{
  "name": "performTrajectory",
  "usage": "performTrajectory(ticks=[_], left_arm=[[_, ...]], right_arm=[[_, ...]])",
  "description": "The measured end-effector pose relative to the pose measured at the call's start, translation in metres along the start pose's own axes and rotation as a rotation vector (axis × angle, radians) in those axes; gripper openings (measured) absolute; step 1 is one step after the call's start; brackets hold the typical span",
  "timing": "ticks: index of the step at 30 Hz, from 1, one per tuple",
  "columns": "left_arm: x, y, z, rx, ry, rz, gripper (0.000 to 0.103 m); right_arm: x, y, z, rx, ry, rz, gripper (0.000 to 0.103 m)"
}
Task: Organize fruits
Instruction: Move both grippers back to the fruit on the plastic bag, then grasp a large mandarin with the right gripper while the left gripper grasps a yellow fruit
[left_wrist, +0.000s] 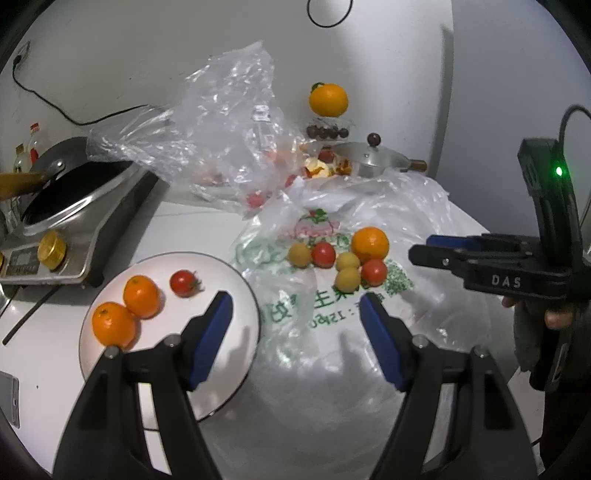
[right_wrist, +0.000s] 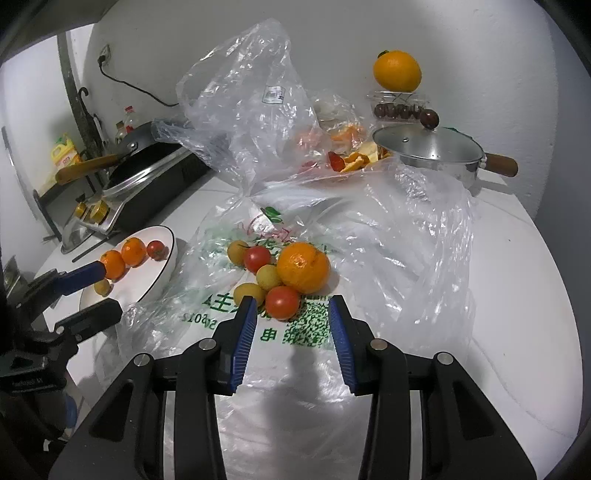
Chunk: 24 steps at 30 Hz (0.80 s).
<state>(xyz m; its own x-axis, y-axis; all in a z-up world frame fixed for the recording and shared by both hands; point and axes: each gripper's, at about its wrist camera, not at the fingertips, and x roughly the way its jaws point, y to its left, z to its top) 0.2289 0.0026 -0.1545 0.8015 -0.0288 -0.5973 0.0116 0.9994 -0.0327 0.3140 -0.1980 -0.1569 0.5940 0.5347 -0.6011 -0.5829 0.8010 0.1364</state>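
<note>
We see the white plate (left_wrist: 236, 369) holding two oranges (left_wrist: 125, 310) and a tomato (left_wrist: 183, 283) — both our grippers (left_wrist: 295, 314) (right_wrist: 291, 314) gape empty.

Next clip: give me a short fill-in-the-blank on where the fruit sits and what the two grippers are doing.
1. The white plate holds two oranges and one ____.
2. On the printed plastic bag, the loose pile contains just one ____, the largest fruit there.
3. The left gripper and the right gripper both have their jaws ____, holding nothing.
4. The pot near the wall is covered by a ____.

Missing words: tomato; orange; open; lid
</note>
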Motion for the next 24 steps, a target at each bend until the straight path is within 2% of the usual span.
performTrajectory(ticks=[14,18,24], left_arm=[[0.028,-0.008,0.010,-0.019,0.027,0.005,0.073],[0.036,-0.008,0.010,-0.024,0.040,0.001,0.073],[0.046,-0.011,0.013,-0.009,0.043,-0.005,0.073]], right_arm=[[0.027,-0.016,0.020,-0.011,0.011,0.030,0.043],[0.039,-0.016,0.025,-0.016,0.022,0.040,0.054],[0.055,-0.017,0.031,-0.024,0.044,0.054,0.055]])
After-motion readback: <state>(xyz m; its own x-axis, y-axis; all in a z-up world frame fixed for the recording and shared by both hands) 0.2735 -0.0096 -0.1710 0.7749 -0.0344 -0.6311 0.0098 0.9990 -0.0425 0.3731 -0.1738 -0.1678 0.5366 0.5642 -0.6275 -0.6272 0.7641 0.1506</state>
